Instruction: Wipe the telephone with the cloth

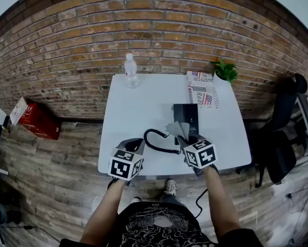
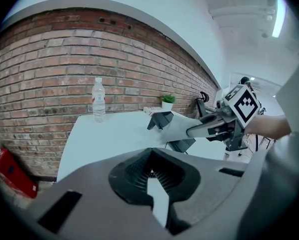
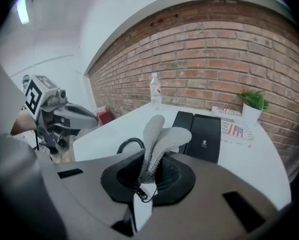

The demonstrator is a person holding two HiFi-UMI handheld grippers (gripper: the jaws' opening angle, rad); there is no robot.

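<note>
A black telephone (image 1: 186, 118) lies flat on the white table (image 1: 138, 112), and its coiled cord (image 1: 154, 140) loops toward the front edge. My right gripper (image 1: 184, 138) hovers over the phone's near end, shut on a grey cloth (image 1: 176, 129). In the right gripper view the cloth (image 3: 159, 136) stands up out of the jaws, with the telephone (image 3: 204, 136) just beyond it. My left gripper (image 1: 136, 143) is held left of the cord, above the table's front edge. Its jaws (image 2: 152, 173) are shut with nothing between them. From the left gripper view the cloth (image 2: 177, 126) hangs over the phone (image 2: 182, 145).
A water bottle (image 1: 131, 71) stands at the table's back edge. A folded newspaper (image 1: 200, 89) and a small potted plant (image 1: 225, 70) sit at the back right. A red box (image 1: 35, 118) lies on the floor to the left, a black chair (image 1: 280, 133) to the right. A brick wall runs behind.
</note>
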